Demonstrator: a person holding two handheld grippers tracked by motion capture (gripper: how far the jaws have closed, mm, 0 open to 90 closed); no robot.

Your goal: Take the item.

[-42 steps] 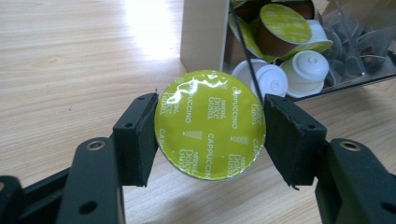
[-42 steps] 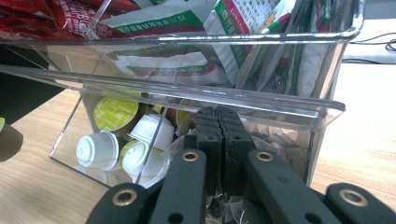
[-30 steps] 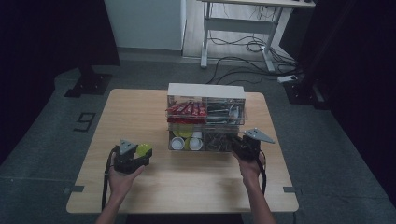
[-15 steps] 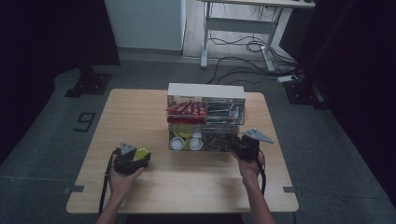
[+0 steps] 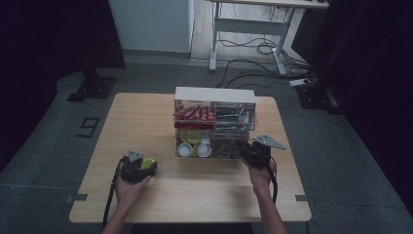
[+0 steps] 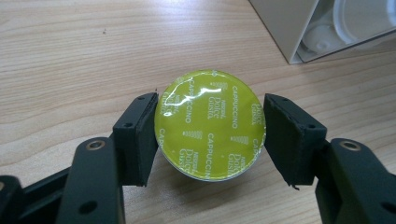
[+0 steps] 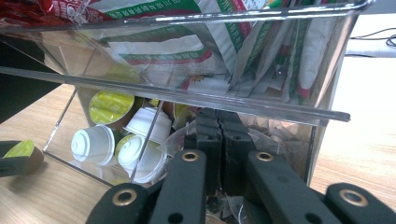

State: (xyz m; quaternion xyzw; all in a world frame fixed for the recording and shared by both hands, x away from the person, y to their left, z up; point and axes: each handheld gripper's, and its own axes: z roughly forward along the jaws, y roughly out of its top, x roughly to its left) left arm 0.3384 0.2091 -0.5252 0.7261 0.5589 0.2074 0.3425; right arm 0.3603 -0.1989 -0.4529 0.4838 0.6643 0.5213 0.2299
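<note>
A lime-green coffee capsule [image 6: 210, 135] with a "Cappuccino" foil lid sits between the pads of my left gripper [image 6: 210, 123], which is shut on its sides just over the wooden table [image 6: 70, 56]. In the high view the left gripper [image 5: 145, 165] is low over the front left of the table, with the capsule [image 5: 148, 160] at its tip. My right gripper [image 7: 219, 140] is shut, its pads pressed together inside the lower right compartment of the clear organizer [image 7: 280, 109], among clear-wrapped packets. From above, the right gripper [image 5: 247, 148] reaches into the organizer [image 5: 214, 95] from its right front.
The organizer's lower left bin holds white capsules [image 7: 93, 142] and a green one [image 7: 109, 107]. Red sachets [image 5: 195, 114] and green-printed sachets [image 7: 261, 51] fill the upper trays. The table [image 5: 146, 122] is bare on the left. Desk legs and cables [image 5: 253, 48] lie on the floor behind.
My left gripper has sunk toward the table with the green capsule still in it, drifting slightly nearer the person. The right gripper has stayed put in the organizer.
</note>
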